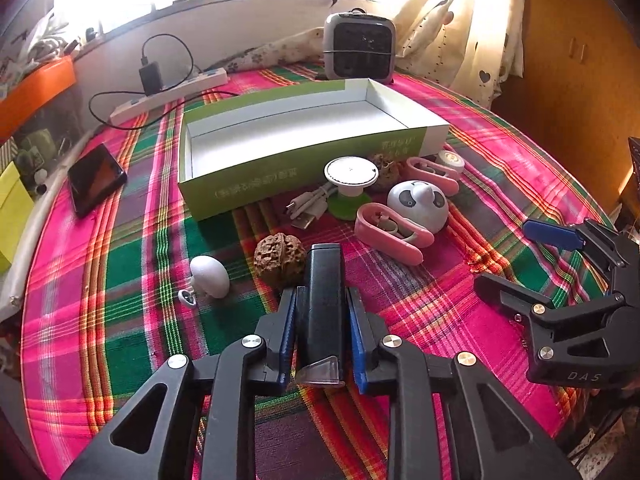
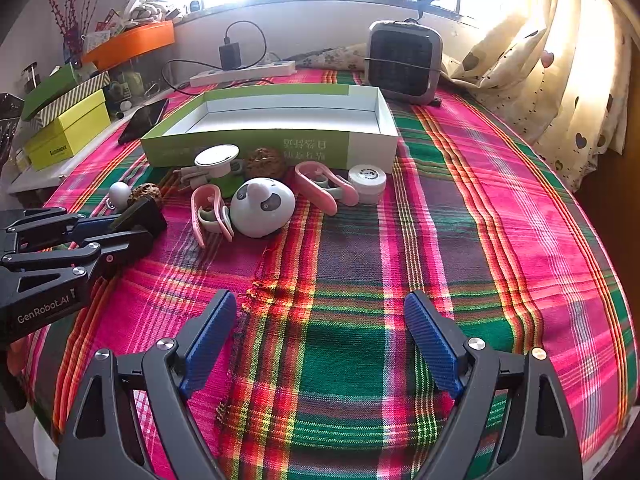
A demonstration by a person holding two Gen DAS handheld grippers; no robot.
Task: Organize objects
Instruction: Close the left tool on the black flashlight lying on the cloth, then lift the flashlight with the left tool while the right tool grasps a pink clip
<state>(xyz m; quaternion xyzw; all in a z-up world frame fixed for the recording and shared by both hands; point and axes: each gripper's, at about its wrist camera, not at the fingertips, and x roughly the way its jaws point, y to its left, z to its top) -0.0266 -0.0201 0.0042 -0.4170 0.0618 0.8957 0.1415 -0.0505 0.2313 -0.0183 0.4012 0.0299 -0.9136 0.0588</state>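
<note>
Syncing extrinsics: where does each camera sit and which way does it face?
Left wrist: on the left gripper, facing the green box and window; jaws shut on a black rectangular device; right gripper at its right.
Right wrist: on the right gripper, same heading; jaws open over the plaid cloth; left gripper at its left.
Shared: box, panda toy, heater.

Walnut [image 1: 279, 260] right of egg [image 1: 210, 271]

Left gripper [image 1: 322, 312] clamped on an upright-pointing black bar [image 1: 322, 304], walnut [image 1: 279, 260] just beyond its tip, white egg shape [image 1: 211, 276] ahead to the left, green-and-white open box [image 1: 304, 176] farther ahead, right gripper [image 1: 532, 256] spread wide at the right edge, plaid cloth [image 1: 440, 312] beneath.
</note>
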